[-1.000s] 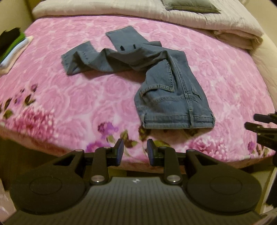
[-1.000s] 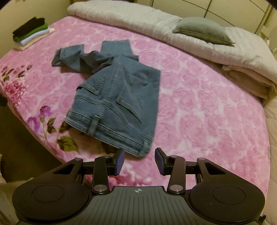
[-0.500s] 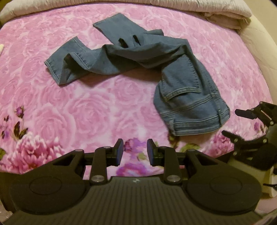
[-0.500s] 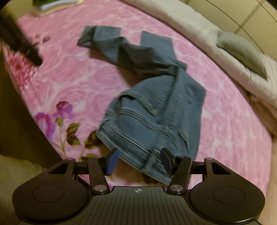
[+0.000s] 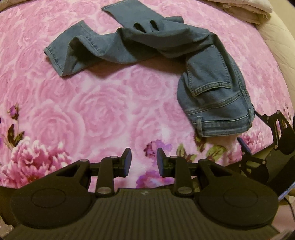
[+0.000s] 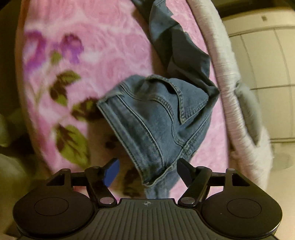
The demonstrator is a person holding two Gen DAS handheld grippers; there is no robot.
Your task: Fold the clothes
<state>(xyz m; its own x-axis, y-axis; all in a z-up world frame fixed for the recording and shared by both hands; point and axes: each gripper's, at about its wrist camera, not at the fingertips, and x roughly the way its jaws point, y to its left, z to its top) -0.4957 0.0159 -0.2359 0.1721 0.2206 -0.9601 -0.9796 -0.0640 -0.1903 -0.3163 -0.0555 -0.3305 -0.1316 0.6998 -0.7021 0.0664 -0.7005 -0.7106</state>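
Note:
A pair of blue jeans (image 5: 212,88) lies crumpled on the pink floral blanket (image 5: 103,103), legs twisted toward the far left, waistband near the front right edge. My left gripper (image 5: 143,162) is open and empty, over the blanket's front edge, well left of the waistband. My right gripper (image 6: 147,171) is open wide, rolled sideways, with the waistband corner (image 6: 153,177) of the jeans (image 6: 156,118) between its fingers. It also shows in the left wrist view (image 5: 248,129) at the waistband's right corner.
A folded beige quilt (image 5: 245,11) lies at the bed's far right. In the right wrist view the quilt (image 6: 226,83), a grey pillow (image 6: 248,109) and wardrobe doors (image 6: 267,73) appear tilted. The bed's front edge drops off just below the grippers.
The right gripper opened wider, rolled sideways and moved in onto the waistband corner. The left gripper moved forward and lower over the blanket, staying open.

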